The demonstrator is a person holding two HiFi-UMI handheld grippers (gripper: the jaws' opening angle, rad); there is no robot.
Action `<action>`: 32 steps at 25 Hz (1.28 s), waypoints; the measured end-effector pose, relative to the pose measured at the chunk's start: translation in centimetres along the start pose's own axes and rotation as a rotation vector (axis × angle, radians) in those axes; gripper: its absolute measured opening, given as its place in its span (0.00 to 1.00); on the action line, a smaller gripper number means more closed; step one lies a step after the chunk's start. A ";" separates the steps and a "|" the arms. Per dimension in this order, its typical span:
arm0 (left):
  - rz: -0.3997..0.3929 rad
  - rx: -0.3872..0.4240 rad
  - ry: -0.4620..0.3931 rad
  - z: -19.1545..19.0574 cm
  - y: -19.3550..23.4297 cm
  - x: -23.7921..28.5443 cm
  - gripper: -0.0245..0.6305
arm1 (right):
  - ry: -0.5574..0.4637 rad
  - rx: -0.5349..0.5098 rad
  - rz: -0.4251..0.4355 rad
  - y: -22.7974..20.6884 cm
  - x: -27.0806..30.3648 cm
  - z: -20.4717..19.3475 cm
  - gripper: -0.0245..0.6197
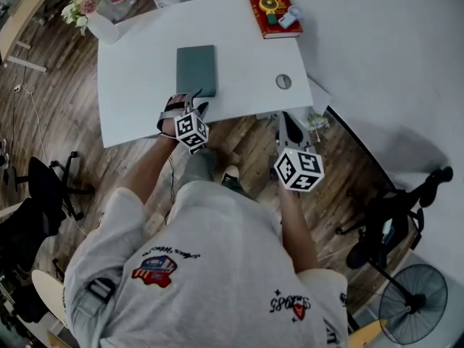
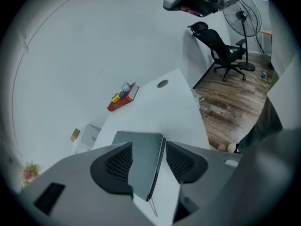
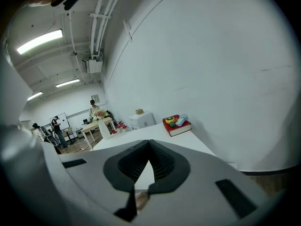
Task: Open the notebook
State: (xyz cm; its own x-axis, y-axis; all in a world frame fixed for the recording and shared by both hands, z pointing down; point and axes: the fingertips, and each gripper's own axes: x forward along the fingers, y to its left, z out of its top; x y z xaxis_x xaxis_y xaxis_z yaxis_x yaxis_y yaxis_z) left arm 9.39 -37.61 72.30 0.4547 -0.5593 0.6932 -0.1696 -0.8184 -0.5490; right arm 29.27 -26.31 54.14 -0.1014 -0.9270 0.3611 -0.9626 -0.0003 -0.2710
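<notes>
A closed dark green notebook (image 1: 196, 69) lies flat on the white table (image 1: 138, 93), near its front edge. My left gripper (image 1: 194, 104) is at the notebook's near end, pointing down at it. In the left gripper view the notebook (image 2: 143, 157) lies in the gap of the left gripper (image 2: 148, 161); the jaws stand apart on either side and the pads do not press on it. My right gripper (image 1: 288, 119) hovers at the table's front edge, right of the notebook. In its own view the right gripper (image 3: 149, 143) has its fingertips together with nothing between them.
A red book (image 1: 273, 11) with small objects on top lies at the table's far right corner. A round grey cap (image 1: 283, 81) is set in the tabletop. A flower vase (image 1: 90, 9) stands at the far left. Office chairs (image 1: 43, 187) and a fan (image 1: 413, 303) stand on the wooden floor.
</notes>
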 end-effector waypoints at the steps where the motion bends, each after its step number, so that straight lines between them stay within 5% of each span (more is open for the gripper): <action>1: 0.002 0.023 0.010 -0.3 -0.1 0.6 0.36 | 0.002 0.002 -0.006 -0.2 0.1 -0.1 0.04; 23: -0.088 0.257 0.067 -1.3 -2.1 6.8 0.23 | 0.026 0.074 -0.127 -4.5 -0.5 -2.1 0.04; 32: -0.193 0.127 0.071 -1.0 -2.4 6.6 0.11 | 0.020 0.081 -0.126 -4.9 -0.7 -2.1 0.04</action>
State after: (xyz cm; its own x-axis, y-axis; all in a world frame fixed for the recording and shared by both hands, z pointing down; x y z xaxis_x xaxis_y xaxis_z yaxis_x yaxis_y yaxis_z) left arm 11.93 -39.43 78.68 0.4047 -0.4056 0.8196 0.0277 -0.8904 -0.4544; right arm 33.51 -24.85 57.04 0.0128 -0.9100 0.4143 -0.9445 -0.1470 -0.2937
